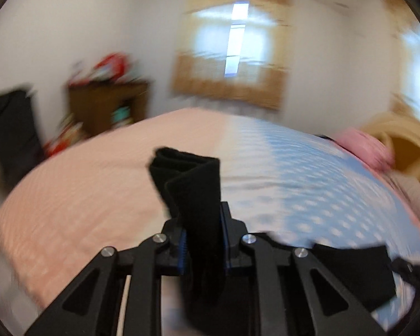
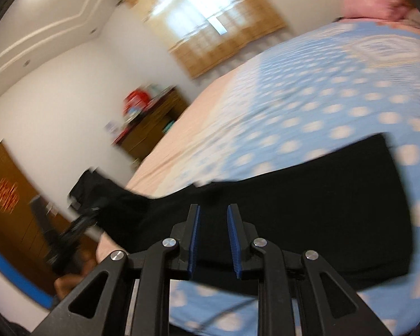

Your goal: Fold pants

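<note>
My left gripper (image 1: 203, 240) clamped a bunched end of the black pants (image 1: 190, 184); my right gripper (image 2: 213, 238) stood slightly open, empty. I judged: keep the fabric taut when lifting it across the bed (image 1: 98, 173).

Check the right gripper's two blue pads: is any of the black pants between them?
No. In the right wrist view the right gripper has an empty gap; the black pants lie beyond it on the bedspread.

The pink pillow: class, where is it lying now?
The pink pillow lies at the far end of the bed, top right in the right wrist view, beyond the black pants.
</note>
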`<state>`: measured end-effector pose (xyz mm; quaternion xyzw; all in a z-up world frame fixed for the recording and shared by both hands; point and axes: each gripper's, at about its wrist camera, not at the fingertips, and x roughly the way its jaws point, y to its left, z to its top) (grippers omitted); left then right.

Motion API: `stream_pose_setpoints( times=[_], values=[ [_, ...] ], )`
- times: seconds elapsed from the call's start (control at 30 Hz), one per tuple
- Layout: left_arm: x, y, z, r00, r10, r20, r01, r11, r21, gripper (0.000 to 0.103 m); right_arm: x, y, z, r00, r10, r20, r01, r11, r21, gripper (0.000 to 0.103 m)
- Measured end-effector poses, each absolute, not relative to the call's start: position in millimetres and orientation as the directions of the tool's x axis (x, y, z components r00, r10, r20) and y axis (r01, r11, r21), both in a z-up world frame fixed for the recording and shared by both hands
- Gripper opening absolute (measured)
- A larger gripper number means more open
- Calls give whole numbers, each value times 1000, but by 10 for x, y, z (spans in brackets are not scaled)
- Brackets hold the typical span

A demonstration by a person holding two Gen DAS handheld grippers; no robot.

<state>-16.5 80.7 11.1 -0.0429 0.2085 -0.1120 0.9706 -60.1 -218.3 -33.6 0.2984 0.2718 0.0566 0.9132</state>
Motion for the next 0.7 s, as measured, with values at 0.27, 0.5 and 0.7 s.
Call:
stream_pose_setpoints(
  times=[0.27, 0.5, 0.7],
  values=[
    [-541, -535, 242, 725, -582, -369, 597, 798, -84, 20, -1135, -2966, -275, 873, 61, -484, 251, 795, 552, 22],
    [-832, -1386, 12, 600, -682, -418, 759, 650, 29, 20, -1727, -3204, -86, 846, -95, -525, 352, 839, 414, 22],
    [-1127, -1768, -377, 523, -656, -545, 832, 531, 160, 30, -1922, -3273, -71, 819, -166, -549, 398, 853, 336, 22]
  ],
)
